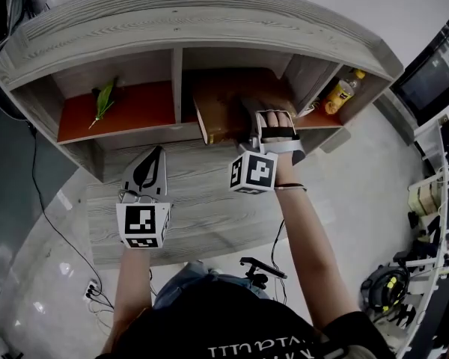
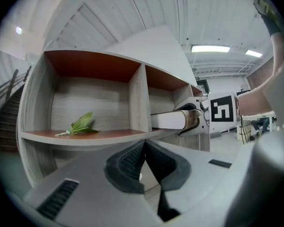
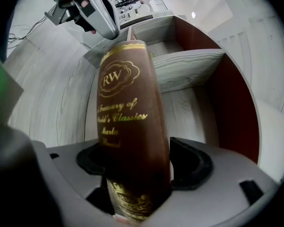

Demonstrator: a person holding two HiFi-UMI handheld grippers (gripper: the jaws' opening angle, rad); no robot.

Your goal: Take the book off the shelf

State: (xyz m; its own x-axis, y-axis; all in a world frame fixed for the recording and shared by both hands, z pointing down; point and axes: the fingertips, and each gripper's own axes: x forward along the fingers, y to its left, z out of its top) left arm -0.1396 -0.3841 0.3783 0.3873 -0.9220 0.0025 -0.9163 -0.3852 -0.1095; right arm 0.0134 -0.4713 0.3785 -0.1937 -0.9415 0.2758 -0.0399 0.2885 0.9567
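The right gripper [image 3: 137,170] is clenched on the spine of the brown book [image 3: 127,119], which lies at the front edge of the shelf's [image 1: 209,22] middle compartment, while the left gripper [image 2: 144,162] hangs closed on nothing; held only by its spine, the book could twist and snag that edge.

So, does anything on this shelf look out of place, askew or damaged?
Mainly the green leafy sprig, lying loose in the left compartment of the shelf. The book lies flat and seems to poke out past the front edge, but the right gripper is shut on it, so that looks deliberate. Nothing spilled or broken shows.
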